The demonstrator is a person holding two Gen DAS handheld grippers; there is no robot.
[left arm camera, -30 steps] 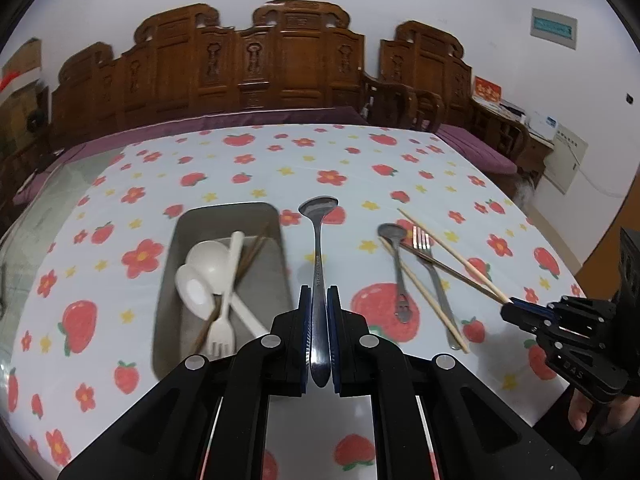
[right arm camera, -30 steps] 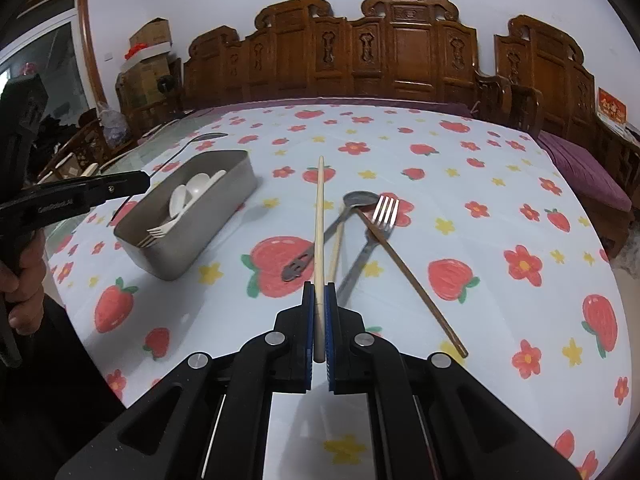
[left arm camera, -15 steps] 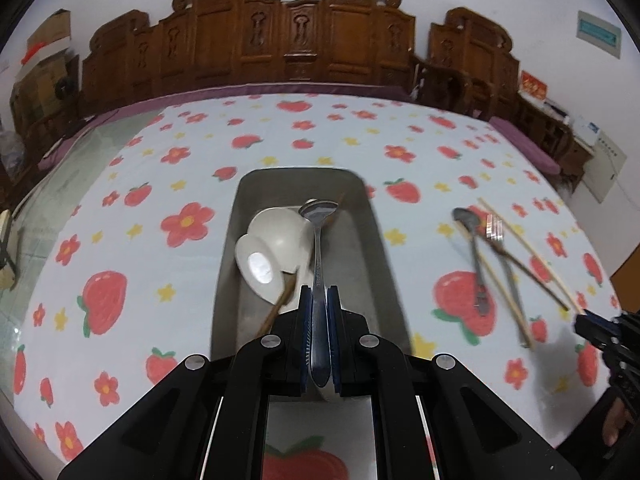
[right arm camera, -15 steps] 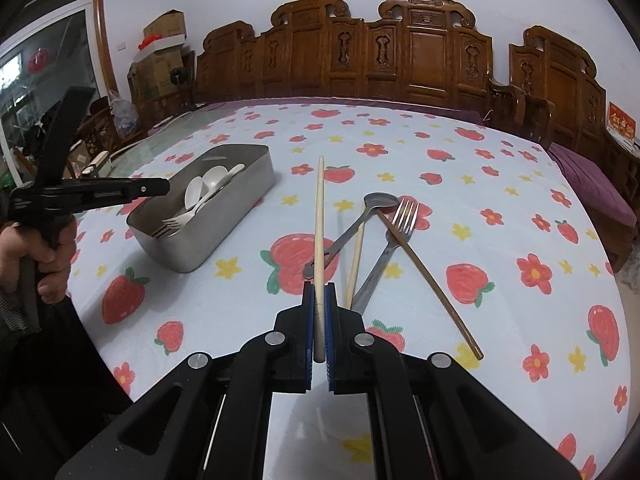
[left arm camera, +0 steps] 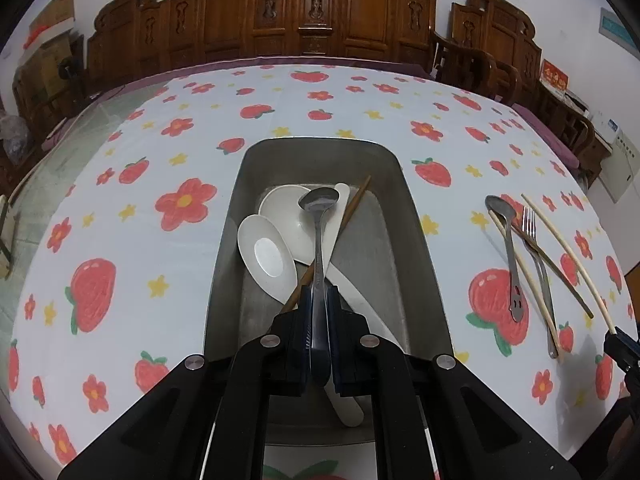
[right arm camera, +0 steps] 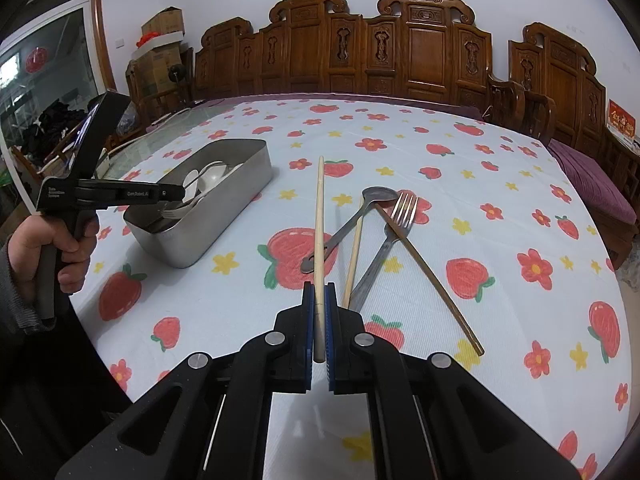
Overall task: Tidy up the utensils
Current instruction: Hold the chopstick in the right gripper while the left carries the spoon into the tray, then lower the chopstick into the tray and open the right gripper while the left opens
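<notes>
Over metal tray [left arm camera: 412,216]: left claw [left arm camera: 319,320] clamps steel spoon [left arm camera: 319,216] (bowl forward); right claw [right arm camera: 319,320] pinches pale chopstick [right arm camera: 319,232], level above tablecloth.

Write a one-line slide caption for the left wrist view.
Left hand-held gripper holds a metal spoon over the steel tray of white spoons.

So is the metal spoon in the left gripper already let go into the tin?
No. The left gripper is shut on the metal spoon, over the tin.

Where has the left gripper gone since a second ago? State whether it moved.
Yes. The left gripper, shut on the metal spoon, moved leftward from beside the metal tray to directly over it.
</notes>
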